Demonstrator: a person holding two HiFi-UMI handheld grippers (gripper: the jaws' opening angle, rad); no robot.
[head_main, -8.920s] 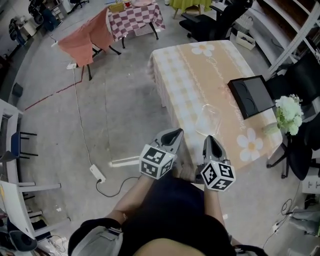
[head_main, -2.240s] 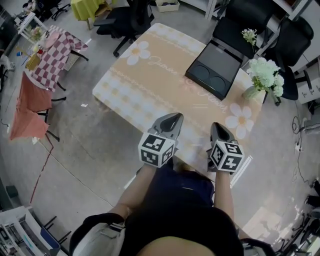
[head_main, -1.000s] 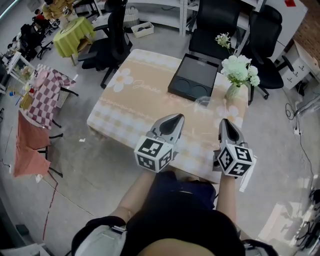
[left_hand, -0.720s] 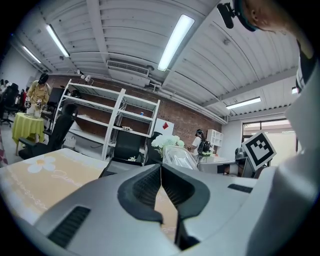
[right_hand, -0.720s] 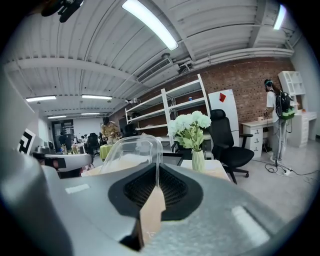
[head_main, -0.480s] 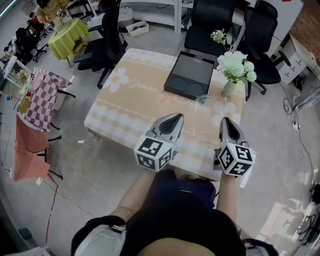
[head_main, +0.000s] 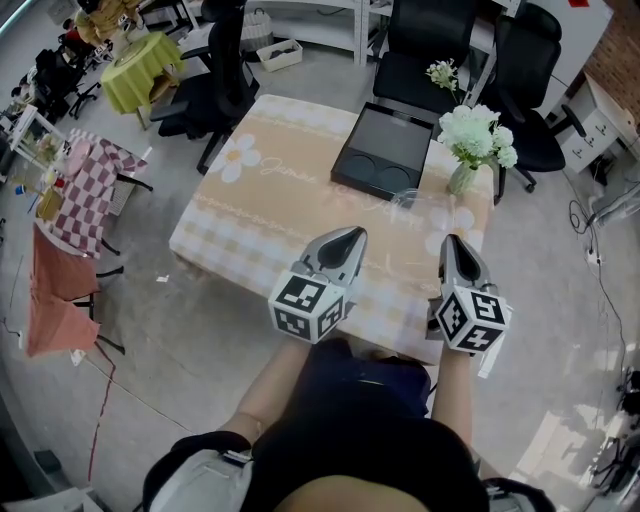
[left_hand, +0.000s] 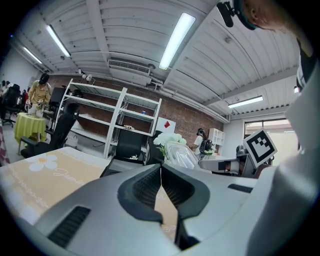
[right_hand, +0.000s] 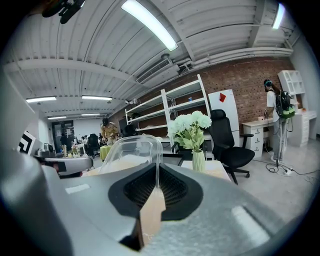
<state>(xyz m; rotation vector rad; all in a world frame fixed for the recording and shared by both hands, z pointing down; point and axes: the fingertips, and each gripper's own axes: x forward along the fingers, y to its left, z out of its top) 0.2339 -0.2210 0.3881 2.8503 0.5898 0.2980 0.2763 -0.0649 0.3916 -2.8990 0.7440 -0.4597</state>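
Observation:
My right gripper (head_main: 452, 241) (right_hand: 157, 172) is shut on the wall of a clear plastic cup (head_main: 408, 202) (right_hand: 131, 152), which sticks out ahead and to the left of the jaws, above the table. The left gripper (head_main: 345, 232) (left_hand: 161, 167) is shut with nothing between its jaws; from it the cup (left_hand: 178, 154) shows to the right. Both hover over the near edge of a table with a peach flowered cloth (head_main: 265, 205). A black tray (head_main: 385, 148) with two round recesses lies at the far side. Beside it stands a vase of white flowers (head_main: 472, 140) (right_hand: 192, 127).
Black office chairs (head_main: 420, 45) (head_main: 535, 75) stand behind the table, white shelving beyond them. At left are a green-covered table (head_main: 140, 70), a checked cloth (head_main: 85, 170) and an orange cloth (head_main: 55, 290). A person (right_hand: 274, 117) stands far right by desks.
The person has walked round to the table's long side, cup still in the right gripper. Over the last second the view has barely shifted and both grippers stay put.

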